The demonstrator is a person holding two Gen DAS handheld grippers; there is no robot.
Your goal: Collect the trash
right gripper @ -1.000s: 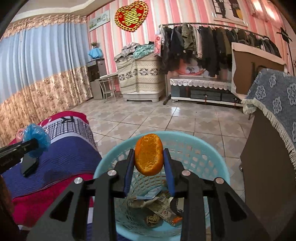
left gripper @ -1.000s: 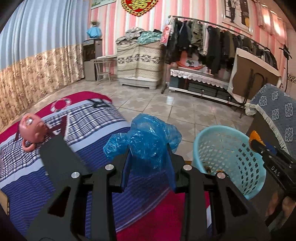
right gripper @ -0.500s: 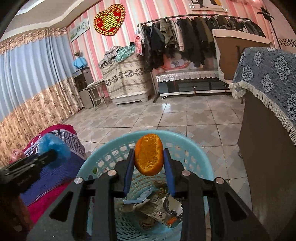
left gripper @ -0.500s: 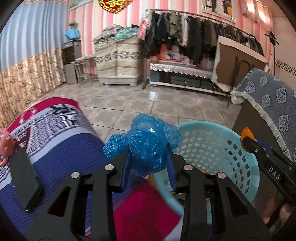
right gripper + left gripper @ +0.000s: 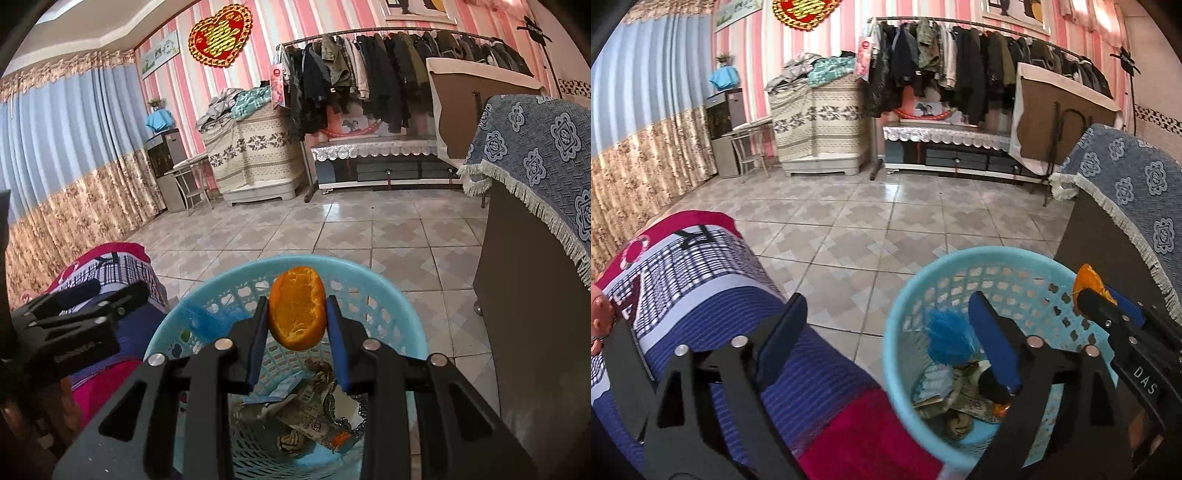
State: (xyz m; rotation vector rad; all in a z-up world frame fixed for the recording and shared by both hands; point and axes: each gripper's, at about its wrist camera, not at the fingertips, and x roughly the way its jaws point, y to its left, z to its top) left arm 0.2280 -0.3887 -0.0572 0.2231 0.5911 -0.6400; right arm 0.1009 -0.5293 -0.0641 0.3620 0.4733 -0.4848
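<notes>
Left gripper: fingers spread wide, empty, blue plastic bag blurred inside the basket; right gripper: fingers clamped on orange peel above the basket; risk—off-centre release could bounce peel onto floor.

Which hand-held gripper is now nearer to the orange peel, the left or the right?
Right. The right hand-held gripper clamps the orange peel over the blue basket; the left hand-held gripper is open beside it, apart.
</notes>
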